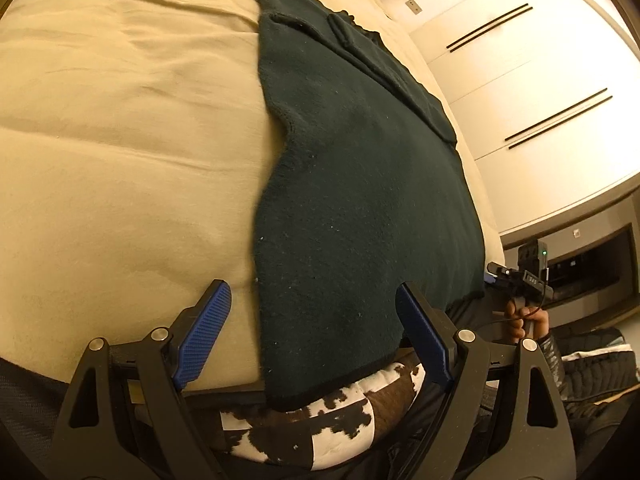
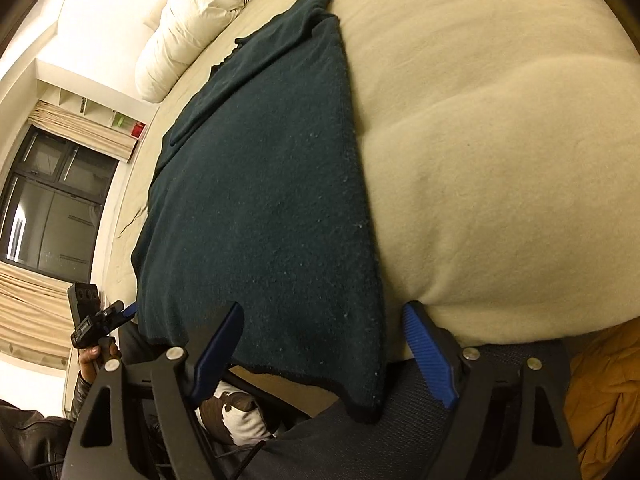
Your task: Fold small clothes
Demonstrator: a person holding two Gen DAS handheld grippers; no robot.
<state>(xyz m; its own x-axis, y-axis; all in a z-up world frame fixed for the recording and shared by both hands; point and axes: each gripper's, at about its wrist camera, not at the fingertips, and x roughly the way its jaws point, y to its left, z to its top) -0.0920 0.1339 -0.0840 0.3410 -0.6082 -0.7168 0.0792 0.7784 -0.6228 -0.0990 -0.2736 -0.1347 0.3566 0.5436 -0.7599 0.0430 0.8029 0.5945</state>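
Note:
A dark green fleece garment lies flat on a cream bed, its near hem hanging over the bed's front edge. My left gripper is open, its blue fingers straddling the garment's near left corner, holding nothing. In the right wrist view the same garment stretches away from me. My right gripper is open around the garment's near right corner, empty. The right gripper shows in the left view; the left gripper shows in the right view.
The cream bedsheet spreads to the left, and to the right in the other view. A white duvet roll lies far back. A cow-print cushion sits below the bed edge. An orange cloth is at right. A white wardrobe stands beyond.

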